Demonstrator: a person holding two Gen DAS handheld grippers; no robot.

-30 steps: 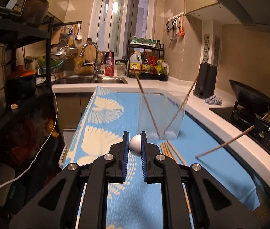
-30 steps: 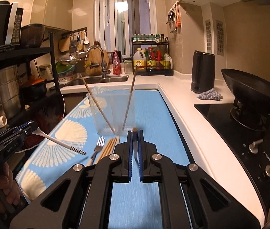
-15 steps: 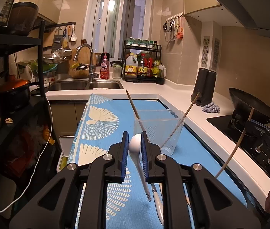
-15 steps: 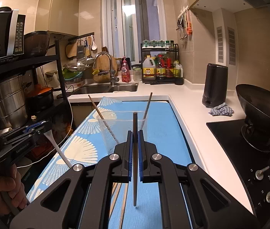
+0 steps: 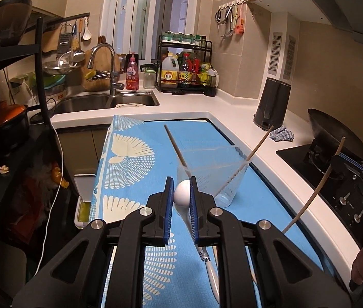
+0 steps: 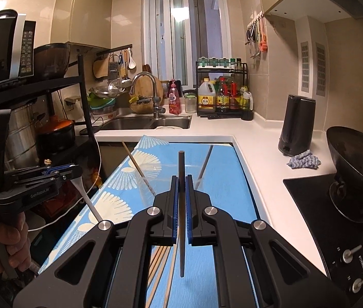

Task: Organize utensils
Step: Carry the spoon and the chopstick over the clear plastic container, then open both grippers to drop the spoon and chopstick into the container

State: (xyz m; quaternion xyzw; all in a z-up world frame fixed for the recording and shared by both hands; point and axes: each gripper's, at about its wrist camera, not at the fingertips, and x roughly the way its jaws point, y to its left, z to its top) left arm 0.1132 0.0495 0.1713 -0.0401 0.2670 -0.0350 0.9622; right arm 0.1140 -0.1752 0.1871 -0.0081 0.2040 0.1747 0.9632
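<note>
Left wrist view: our left gripper (image 5: 182,196) is clenched on the white bowl of a spoon (image 5: 182,194); the handle hangs down under the jaws toward the blue cloth (image 5: 130,169). We have it in the air just short of the clear cup (image 5: 213,174), which stands on the cloth with two chopsticks (image 5: 175,145) leaning out of it.

Right wrist view: our right gripper (image 6: 180,202) is clamped on a dark chopstick (image 6: 181,213), held near its upper end, stick about upright, tip hanging free short of the cup. More loose chopsticks (image 6: 159,264) lie on the cloth on our side of the cup, below the right gripper.

Handling, as we judge it:
- Spoon: light, stiff, looks glazed, so slippery and chippable. The bowl is a rounded hold and can swivel between the pads; the neck would be steadier. Lower it in, don't drop it.
- Chopstick: very light, stiff, thin. Held near the end it can pivot, so keep it vertical over the rim.
- Cup: looks thin and light, with leaning sticks that may shift. It could tip if we knock the rim.
</note>
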